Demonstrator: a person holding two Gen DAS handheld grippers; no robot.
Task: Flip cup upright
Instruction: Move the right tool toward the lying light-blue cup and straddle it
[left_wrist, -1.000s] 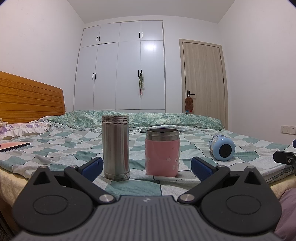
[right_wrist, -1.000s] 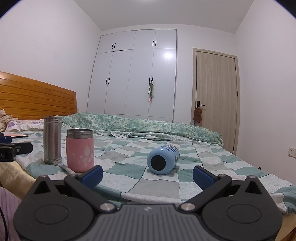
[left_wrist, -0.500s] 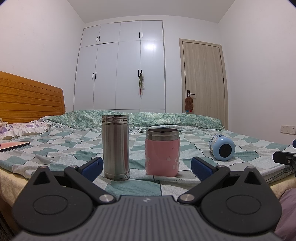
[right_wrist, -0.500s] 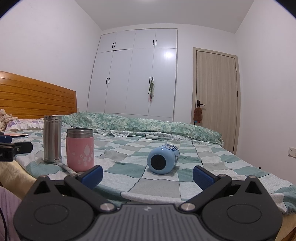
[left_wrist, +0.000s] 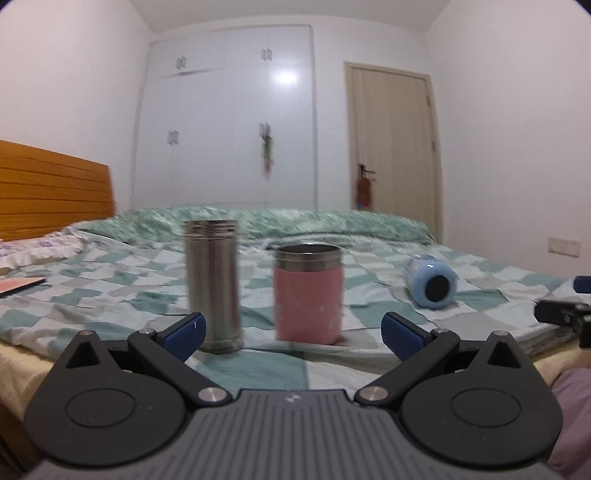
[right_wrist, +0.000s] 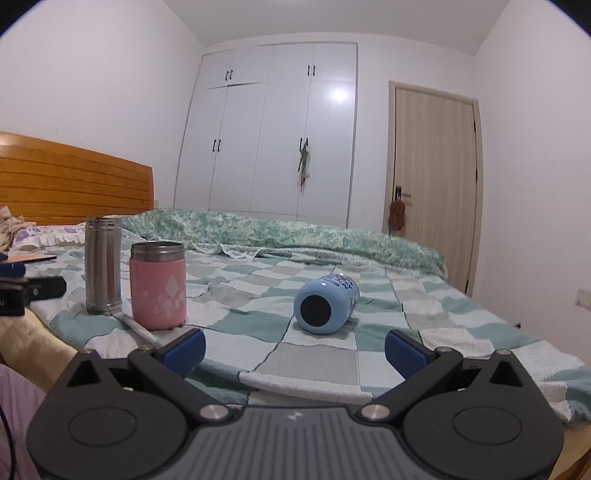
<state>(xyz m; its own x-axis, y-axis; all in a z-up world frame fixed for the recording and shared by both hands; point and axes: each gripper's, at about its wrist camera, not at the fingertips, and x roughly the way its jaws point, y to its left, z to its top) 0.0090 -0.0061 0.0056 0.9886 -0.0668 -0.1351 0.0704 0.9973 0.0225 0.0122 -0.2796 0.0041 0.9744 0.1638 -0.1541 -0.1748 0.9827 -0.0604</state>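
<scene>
A bed (right_wrist: 332, 354) with a green, grey and white checked cover fills the middle of both views. On it, left of centre in the right wrist view, a tall steel flask (right_wrist: 103, 265) stands upright just beside an upright pink cup (right_wrist: 158, 285). A pale blue cup (right_wrist: 327, 304) lies on its side at centre, well apart from them. A rumpled green quilt (right_wrist: 295, 236) runs along the far edge, and a flat reddish book (left_wrist: 18, 286) rests at the left.
</scene>
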